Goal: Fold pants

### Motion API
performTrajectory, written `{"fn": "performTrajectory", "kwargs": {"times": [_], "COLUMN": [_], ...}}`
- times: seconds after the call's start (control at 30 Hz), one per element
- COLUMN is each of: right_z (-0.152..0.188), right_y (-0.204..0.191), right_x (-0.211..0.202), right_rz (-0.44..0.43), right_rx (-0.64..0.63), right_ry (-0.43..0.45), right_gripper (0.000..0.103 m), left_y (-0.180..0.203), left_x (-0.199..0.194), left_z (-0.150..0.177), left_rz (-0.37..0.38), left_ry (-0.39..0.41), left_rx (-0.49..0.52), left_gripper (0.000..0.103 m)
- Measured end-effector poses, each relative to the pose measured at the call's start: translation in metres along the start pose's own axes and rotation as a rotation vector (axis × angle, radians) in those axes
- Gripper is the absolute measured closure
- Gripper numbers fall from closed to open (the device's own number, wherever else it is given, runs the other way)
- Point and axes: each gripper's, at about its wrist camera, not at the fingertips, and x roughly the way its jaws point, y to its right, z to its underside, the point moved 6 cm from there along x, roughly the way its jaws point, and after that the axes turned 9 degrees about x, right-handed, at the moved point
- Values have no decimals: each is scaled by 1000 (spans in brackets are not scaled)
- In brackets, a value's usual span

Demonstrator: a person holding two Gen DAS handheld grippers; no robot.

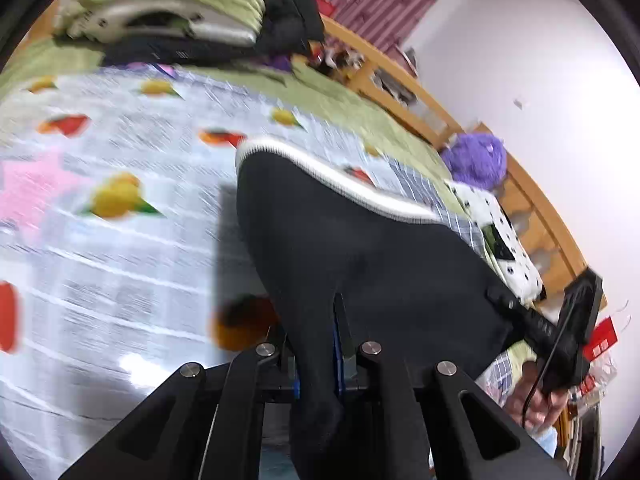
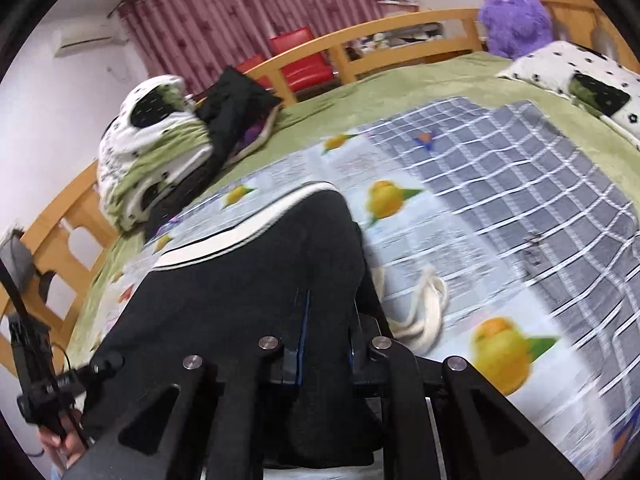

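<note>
Fruit-print bedsheet [image 2: 460, 240]; black pants [image 2: 248, 264], white-trimmed, pinched by left tool [image 1: 316, 320], right tool [image 2: 326, 320].

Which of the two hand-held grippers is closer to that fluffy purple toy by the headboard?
Right, probably. The right hand-held gripper grips the black pants on the side toward the purple toy; the left hand-held gripper grips them farther away.

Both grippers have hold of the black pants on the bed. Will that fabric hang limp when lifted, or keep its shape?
Probably limp: the black pants sag in soft curves between the left gripper and right gripper. Likely light, since small pinches carry them. The white drawstring will probably dangle loose.
</note>
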Motion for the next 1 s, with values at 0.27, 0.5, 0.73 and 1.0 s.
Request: {"fn": "performTrajectory", "kwargs": {"times": [0.27,0.5,0.73,1.0], "right_z": [53,97,99,94], "right_y": [-92,-104,-89,-80], "right_x": [9,50,46,24], "right_rz": [-113,63,78,38], "right_rx": [-49,-112,-121,-74], "right_ry": [-68,-160,-157,-130], "right_gripper": [90,83,69,67], "left_y": [-68,-121,-128,-112], "left_x": [-63,-42,-68,-99], "left_z": [-33,17,25,62], "left_rz": [-86,-142,-289,-215], "left_ry": [45,-88,-70,-90], "left_rx": [44,-8,73,121], "left_gripper": [92,77,51,45]}}
